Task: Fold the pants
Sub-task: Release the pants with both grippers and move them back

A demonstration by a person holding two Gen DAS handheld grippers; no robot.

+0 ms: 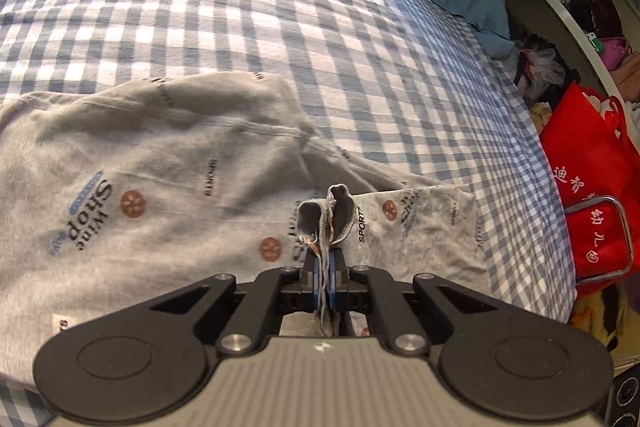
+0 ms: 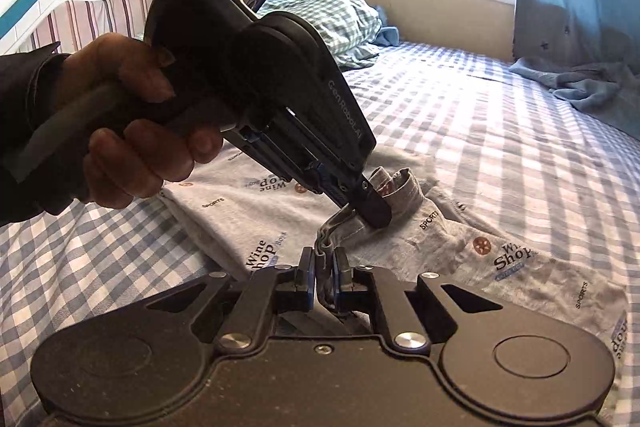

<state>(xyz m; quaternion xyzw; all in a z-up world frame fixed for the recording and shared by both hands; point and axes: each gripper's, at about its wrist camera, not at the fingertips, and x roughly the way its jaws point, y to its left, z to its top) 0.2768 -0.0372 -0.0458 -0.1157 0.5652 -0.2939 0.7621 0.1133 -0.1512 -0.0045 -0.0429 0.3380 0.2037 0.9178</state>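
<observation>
Both black two-finger grippers had jaws closed on bunched cloth: left gripper (image 1: 325, 259) pinched a rolled edge of the grey printed cotton pants (image 1: 132, 163), right gripper (image 2: 324, 269) pinched a fold just beside it. Pants lay spread on the blue-and-white checked bed sheet (image 1: 280, 7), near the bed's side edge by a red bag (image 1: 592, 163). Left hand (image 2: 136, 131) gripped its handle.

The grey pants (image 1: 160, 163) carry repeated "Wine Shop" and "SPORTS" prints, the left gripper (image 2: 372, 211) beside them reads "GenRoboAI", and the red bag (image 1: 592, 187) bears Chinese characters.
</observation>
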